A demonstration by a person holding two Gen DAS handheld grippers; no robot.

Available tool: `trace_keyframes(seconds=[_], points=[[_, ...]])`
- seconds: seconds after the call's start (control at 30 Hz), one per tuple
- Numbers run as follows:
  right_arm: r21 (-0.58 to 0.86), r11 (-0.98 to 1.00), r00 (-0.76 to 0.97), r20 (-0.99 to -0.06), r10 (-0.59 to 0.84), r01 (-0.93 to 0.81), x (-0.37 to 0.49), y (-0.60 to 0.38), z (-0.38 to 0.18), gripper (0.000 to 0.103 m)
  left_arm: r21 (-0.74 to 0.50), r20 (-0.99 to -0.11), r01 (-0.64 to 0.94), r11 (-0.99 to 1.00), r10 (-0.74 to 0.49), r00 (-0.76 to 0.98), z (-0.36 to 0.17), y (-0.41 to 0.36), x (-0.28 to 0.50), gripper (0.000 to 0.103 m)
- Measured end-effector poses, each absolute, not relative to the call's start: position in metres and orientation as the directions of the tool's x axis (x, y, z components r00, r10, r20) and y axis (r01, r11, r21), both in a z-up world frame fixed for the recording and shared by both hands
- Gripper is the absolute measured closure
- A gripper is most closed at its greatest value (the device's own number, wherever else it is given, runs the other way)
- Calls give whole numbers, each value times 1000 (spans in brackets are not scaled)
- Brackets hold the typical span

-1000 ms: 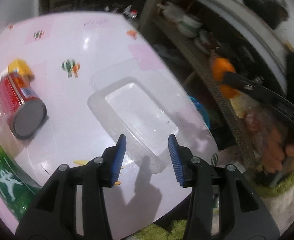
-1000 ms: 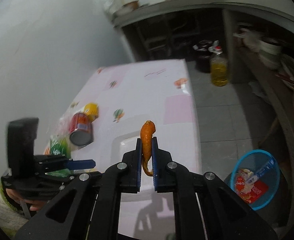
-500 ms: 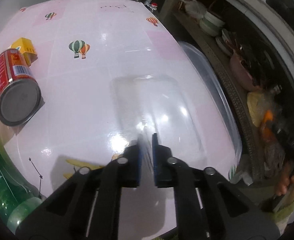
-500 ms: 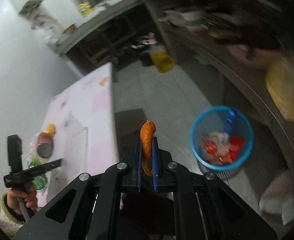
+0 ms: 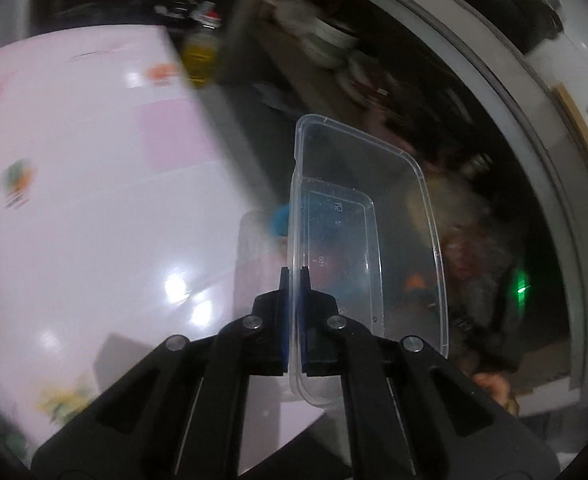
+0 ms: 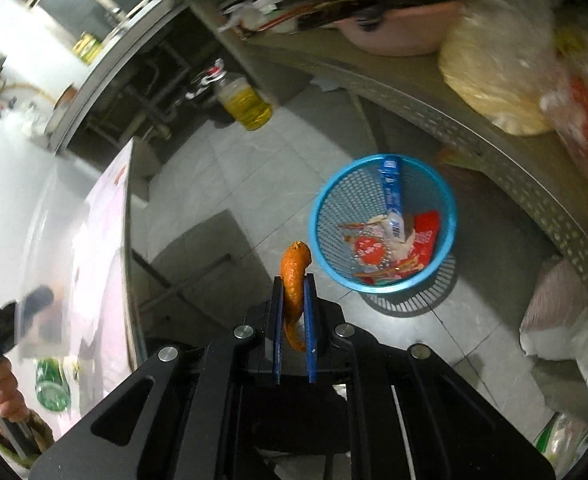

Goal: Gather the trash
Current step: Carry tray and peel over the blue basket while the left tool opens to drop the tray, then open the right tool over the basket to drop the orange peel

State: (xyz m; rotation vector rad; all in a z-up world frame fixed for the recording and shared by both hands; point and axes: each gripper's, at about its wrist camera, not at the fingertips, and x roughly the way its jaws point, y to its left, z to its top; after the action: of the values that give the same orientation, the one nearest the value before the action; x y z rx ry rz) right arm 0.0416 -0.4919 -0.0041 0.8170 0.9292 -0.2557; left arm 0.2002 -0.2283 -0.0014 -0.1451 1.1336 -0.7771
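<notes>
Left gripper (image 5: 294,280) is pinching the long side wall of one clear rectangular plastic container (image 5: 358,232), blue pads pressed tight on it. Container is held on edge in the air, off the right edge of the pink patterned table (image 5: 74,200), open side facing right. View is motion-blurred; bkgd shelves unclear.

Right gripper (image 6: 293,292) is closed on one curled orange peel strip (image 6: 294,276), which stands up betw. the pads, tip above them. Gripper is tilted down over the grey tiled floor (image 6: 214,184), just left of and near one round blue mesh waste basket (image 6: 382,220) on the floor beside the shelf unit; peel is not over its rim yet.

Only the rt view shows the basket clearly: red wrappers and a blue-white packet inside. It also shows one yellow oil jug (image 6: 246,104) on the floor past the table's far corner, one green bottle (image 6: 52,388) near the table's near edge, and the person's left hand (image 6: 2,392) on its handle. Only the left view shows the container sharply.
</notes>
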Motion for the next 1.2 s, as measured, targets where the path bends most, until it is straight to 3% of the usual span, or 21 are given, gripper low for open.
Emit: trace_keyframes(seconds=[0.17, 0.2, 0.23, 0.27, 0.3, 0.37, 0.6, 1.07, 1.2], points=[[504, 641, 592, -800, 94, 579, 27, -507, -7, 94, -494, -772, 512, 703, -625, 113, -15, -325, 223, 100], [499, 638, 590, -803, 86, 586, 24, -509, -8, 93, -476, -788, 512, 715, -605, 113, -24, -346, 228, 92], [490, 634, 583, -809, 77, 598, 22, -511, -10, 93, -462, -801, 515, 722, -589, 107, -31, -358, 231, 65], [486, 631, 577, -814, 73, 605, 21, -514, -13, 93, -431, -827, 519, 738, -553, 100, -45, -378, 235, 51], [479, 627, 568, -820, 69, 614, 20, -515, -16, 93, -411, -840, 515, 752, -532, 107, -52, -387, 237, 44], [467, 620, 551, -832, 67, 630, 17, -518, -26, 93, -378, -866, 492, 784, -488, 112, -69, -398, 238, 44], [461, 599, 513, -853, 96, 655, 20, -527, -58, 93, -431, -842, 448, 783, -528, 114, -69, -370, 235, 44], [286, 744, 424, -906, 5, 603, 131, -553, -109, 92, -384, -746, 542, 748, -597, 294, 11, -260, 205, 37], [312, 763, 418, -906, 61, 566, 161, -561, -123, 91, -331, -742, 536, 777, -565, 361, 24, -222, 196, 36]])
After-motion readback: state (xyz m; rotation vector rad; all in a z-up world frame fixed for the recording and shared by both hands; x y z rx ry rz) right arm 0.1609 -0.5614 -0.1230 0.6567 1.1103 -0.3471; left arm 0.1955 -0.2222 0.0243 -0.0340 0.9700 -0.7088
